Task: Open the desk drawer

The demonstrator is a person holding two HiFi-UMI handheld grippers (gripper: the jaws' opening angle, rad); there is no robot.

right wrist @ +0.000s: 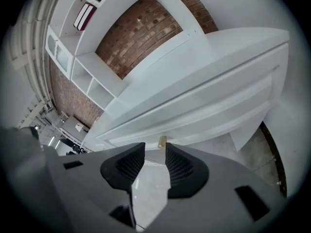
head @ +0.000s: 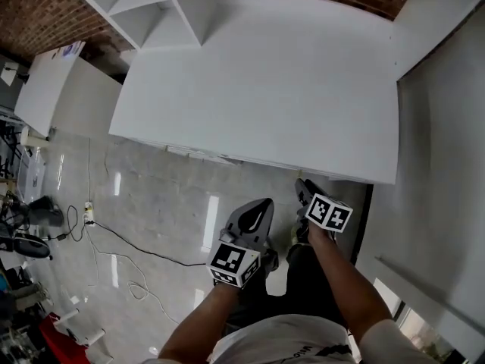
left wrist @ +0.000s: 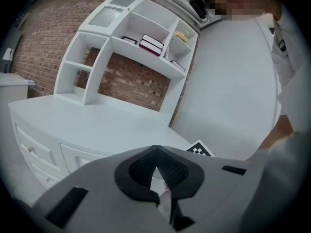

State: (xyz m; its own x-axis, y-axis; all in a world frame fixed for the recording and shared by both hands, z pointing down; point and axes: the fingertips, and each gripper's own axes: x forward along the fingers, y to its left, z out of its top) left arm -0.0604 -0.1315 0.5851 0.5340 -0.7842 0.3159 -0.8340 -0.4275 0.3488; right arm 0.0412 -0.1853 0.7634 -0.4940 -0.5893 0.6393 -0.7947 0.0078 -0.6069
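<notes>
Head view: only the top of the desk [head: 265, 82] shows. Both forearms [head: 341, 279] reach forward. The left gripper [head: 261, 207] and right gripper [head: 303, 188] hang below the desk's front edge, over the floor [head: 151, 203].

Left gripper view: jaws closed together, empty. The shelf unit [left wrist: 131, 47] with books [left wrist: 150, 43] stands at the desk's back.

Right gripper view: jaws apart, empty. The drawer [right wrist: 209, 108] sits flush under the desk top, its knob [right wrist: 162, 141] just beyond the tips.
</notes>
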